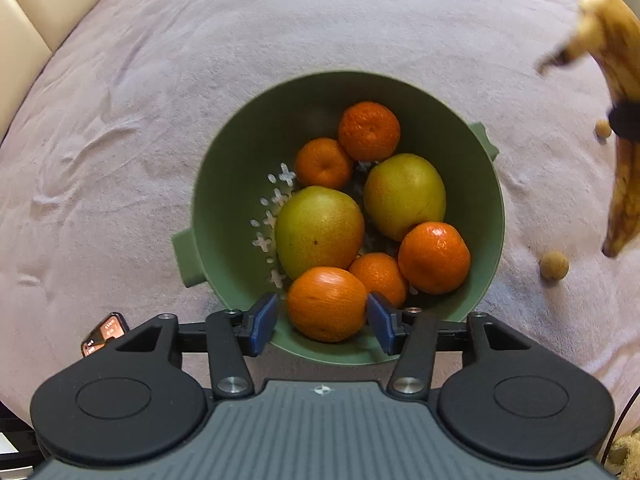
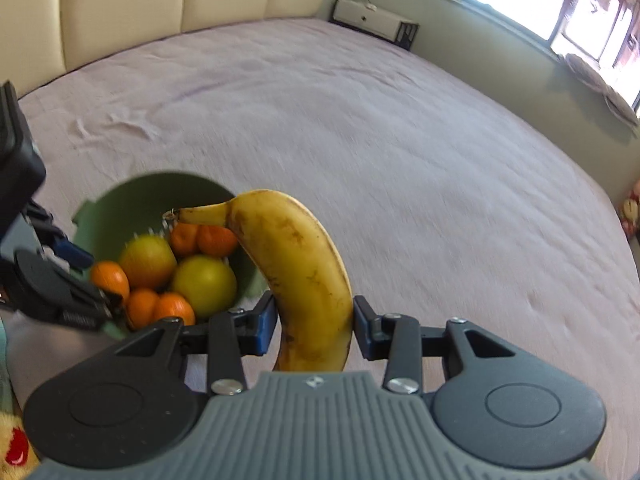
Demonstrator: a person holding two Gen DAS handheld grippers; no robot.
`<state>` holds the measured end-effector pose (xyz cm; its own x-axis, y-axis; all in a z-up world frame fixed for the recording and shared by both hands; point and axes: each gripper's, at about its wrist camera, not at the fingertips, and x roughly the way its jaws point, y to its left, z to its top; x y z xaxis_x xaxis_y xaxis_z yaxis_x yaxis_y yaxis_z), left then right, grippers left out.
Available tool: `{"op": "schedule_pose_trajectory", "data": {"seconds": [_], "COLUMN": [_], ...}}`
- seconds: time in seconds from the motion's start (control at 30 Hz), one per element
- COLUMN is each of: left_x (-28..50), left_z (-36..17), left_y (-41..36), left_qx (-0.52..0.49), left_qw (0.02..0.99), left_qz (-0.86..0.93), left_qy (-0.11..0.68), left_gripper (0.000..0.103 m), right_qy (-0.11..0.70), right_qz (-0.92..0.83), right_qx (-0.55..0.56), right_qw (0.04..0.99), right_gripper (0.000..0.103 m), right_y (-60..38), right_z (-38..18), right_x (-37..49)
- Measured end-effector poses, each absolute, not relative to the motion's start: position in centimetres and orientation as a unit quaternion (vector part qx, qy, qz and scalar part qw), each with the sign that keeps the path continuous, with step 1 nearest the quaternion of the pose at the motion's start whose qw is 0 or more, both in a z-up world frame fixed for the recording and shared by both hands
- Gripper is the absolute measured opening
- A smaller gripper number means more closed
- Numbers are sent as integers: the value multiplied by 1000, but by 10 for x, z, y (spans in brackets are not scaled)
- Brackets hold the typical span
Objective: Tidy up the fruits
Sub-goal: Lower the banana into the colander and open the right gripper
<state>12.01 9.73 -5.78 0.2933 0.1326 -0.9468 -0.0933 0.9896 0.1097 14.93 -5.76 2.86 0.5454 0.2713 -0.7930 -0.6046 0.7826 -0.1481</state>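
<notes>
A green bowl point(image 1: 224, 184) on the pink bedspread holds several oranges and two yellow-green fruits point(image 1: 404, 194). My left gripper point(image 1: 322, 316) hovers over the bowl's near rim with an orange point(image 1: 326, 304) between its blue pads; the right pad touches it, a small gap shows at the left pad. My right gripper point(image 2: 314, 326) is shut on a spotted yellow banana point(image 2: 298, 264), held in the air to the right of the bowl point(image 2: 120, 208). The banana also shows in the left wrist view point(image 1: 624, 152) at the far right.
Two small round brown fruits point(image 1: 554, 265) point(image 1: 603, 128) lie on the bedspread right of the bowl. A phone-like device point(image 1: 106, 330) lies near the left gripper. A cream headboard point(image 2: 160, 4) and a white side table point(image 2: 374, 20) stand beyond the bed.
</notes>
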Motion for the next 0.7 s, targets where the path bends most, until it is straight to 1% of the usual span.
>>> {"op": "schedule_pose_trajectory", "data": {"seconds": [0.07,0.13,0.4,0.7], "left_x": [117,114,106,104], "left_z": [-51,-42,-13,-12], "left_y": [101,108,139,151], "left_qx": [8,-8,-78,-92], "left_qw": [812,821,848,847], "left_qz": [70,71,130,145], "left_qy": [579,566,508,502], "left_gripper": [72,76,79,79], "right_qy": [392,383,367,358], "right_qz": [267,280,318,368], "right_qx": [-218,-228,-248,-320], "right_qw": [853,850,838,796], "right_gripper": [38,38,37,37], "right_y": [-45,-35,4,57], "right_z": [35,41,53,40], "right_x": [152,153,164,175]}}
